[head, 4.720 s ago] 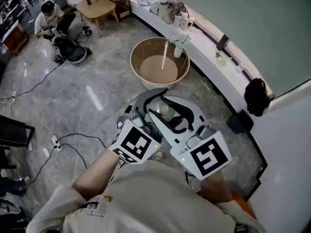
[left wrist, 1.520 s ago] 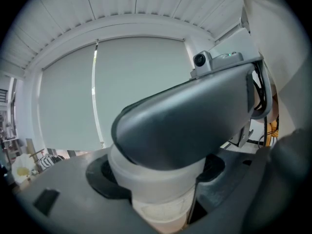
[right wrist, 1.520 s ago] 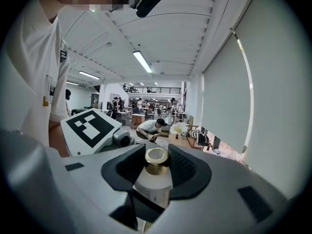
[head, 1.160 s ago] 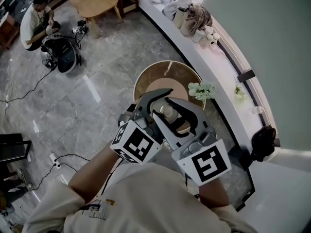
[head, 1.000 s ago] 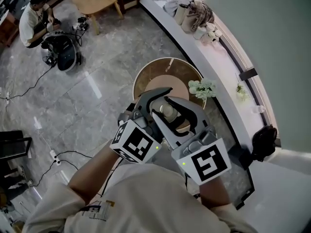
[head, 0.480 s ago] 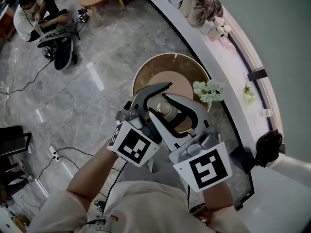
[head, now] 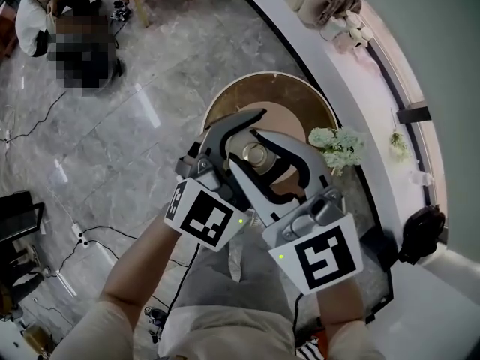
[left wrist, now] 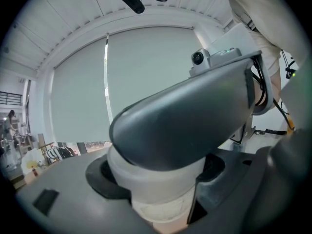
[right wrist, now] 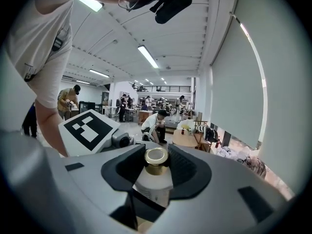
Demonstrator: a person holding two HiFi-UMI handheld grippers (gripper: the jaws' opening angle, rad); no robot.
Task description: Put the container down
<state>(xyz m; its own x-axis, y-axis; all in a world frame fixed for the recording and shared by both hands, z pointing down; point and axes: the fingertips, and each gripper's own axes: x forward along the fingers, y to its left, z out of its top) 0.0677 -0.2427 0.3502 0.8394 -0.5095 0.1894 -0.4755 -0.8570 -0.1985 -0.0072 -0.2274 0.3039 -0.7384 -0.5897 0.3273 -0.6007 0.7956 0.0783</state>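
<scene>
Now container [right wrist: 154,183] upright, clamped between right hand-held gripper [right wrist: 157,154] jaws.

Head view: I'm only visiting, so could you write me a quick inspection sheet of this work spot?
Surface: round wooden table with a raised rim, mostly bare.
Job's things: white container with a gold cap, held over the table.
Clutter: small bunch of flowers by the table's right rim.
Tools: left tool and right tool both clamp the container.
Cables: loose cables on the floor at left.
Surroundings: curved white ledge with bags and cups; person crouching on the floor; black bag.
</scene>
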